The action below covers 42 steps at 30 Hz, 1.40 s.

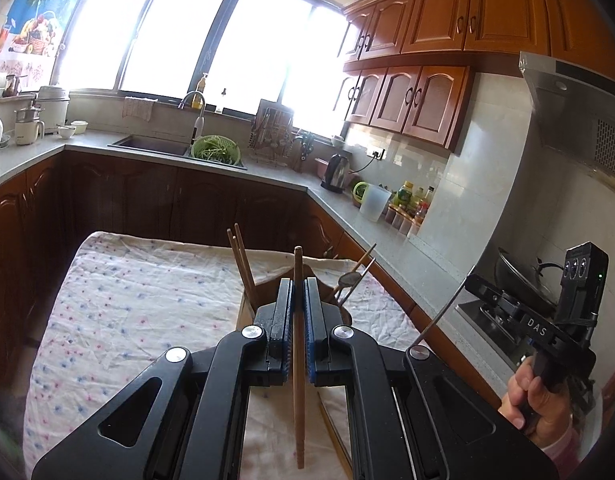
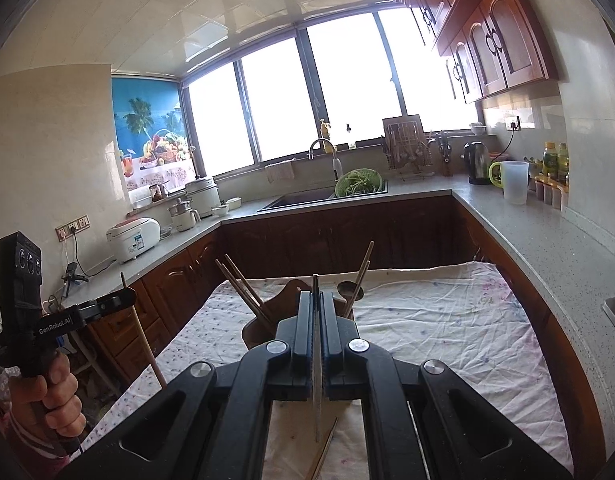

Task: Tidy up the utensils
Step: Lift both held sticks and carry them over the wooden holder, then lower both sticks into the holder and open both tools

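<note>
My left gripper point(image 1: 298, 285) is shut on a wooden chopstick point(image 1: 298, 380), which stands nearly upright between the blue pads. In the right wrist view, my right gripper point(image 2: 316, 296) is shut on a thin metal chopstick point(image 2: 316, 368). Both grippers hover above the dotted cloth point(image 1: 127, 300), just short of a brown wooden holder point(image 2: 253, 330). The holder has wooden chopsticks point(image 2: 243, 288) and a metal spoon point(image 2: 349, 290) in it. Each view shows the other gripper at its edge: the right gripper point(image 1: 473, 280) and the left gripper point(image 2: 125, 300). One more chopstick point(image 2: 325, 452) lies on the cloth below.
A grey counter point(image 2: 527, 232) wraps around the room. It holds a sink point(image 2: 295, 200), a green colander point(image 2: 359, 184), a kettle point(image 2: 477, 168), a plastic jug point(image 2: 514, 182) and bottles. A wok point(image 1: 523, 280) sits on the stove to the right. A person's hand point(image 1: 535, 396) grips each handle.
</note>
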Available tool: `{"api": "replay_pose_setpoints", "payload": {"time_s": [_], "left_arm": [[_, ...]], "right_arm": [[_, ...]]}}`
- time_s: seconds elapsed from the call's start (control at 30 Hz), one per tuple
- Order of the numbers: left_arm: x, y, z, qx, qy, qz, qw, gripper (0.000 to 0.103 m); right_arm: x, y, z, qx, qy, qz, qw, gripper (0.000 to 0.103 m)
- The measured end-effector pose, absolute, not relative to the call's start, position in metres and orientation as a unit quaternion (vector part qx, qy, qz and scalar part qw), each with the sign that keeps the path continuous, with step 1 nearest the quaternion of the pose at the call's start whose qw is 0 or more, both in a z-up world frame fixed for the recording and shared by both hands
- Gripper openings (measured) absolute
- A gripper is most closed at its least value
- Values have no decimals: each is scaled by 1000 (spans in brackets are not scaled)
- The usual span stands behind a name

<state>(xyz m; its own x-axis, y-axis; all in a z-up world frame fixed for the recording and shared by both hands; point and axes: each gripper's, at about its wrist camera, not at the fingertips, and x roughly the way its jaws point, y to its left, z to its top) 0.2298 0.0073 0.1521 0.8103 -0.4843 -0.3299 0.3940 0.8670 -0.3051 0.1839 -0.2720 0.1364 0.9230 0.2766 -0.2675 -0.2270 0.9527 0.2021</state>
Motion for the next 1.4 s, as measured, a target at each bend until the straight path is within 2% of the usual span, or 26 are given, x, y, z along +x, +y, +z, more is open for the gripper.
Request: {"api": "replay_pose_setpoints", "payload": {"time_s": [0.3,0.5,0.93,1.17,1.4], "left_arm": [[284,13,191,-140,147,-217,955,4],[317,9,202,-149,117,-195,962,4],[344,-2,124,-167,121,-145,968,4],[346,-13,88,-148,154,-149,966,4],[353,-20,71,-141,181,-153,961,5]], "right_arm": [[226,-260,176,72,109,135,982,3],[259,-258,184,72,103,136,983,3],[300,-257,127,88,142,129,977,3],[306,-259,91,106,172,124,971,3],[312,-266,79,121,189,115,968,0]]}}
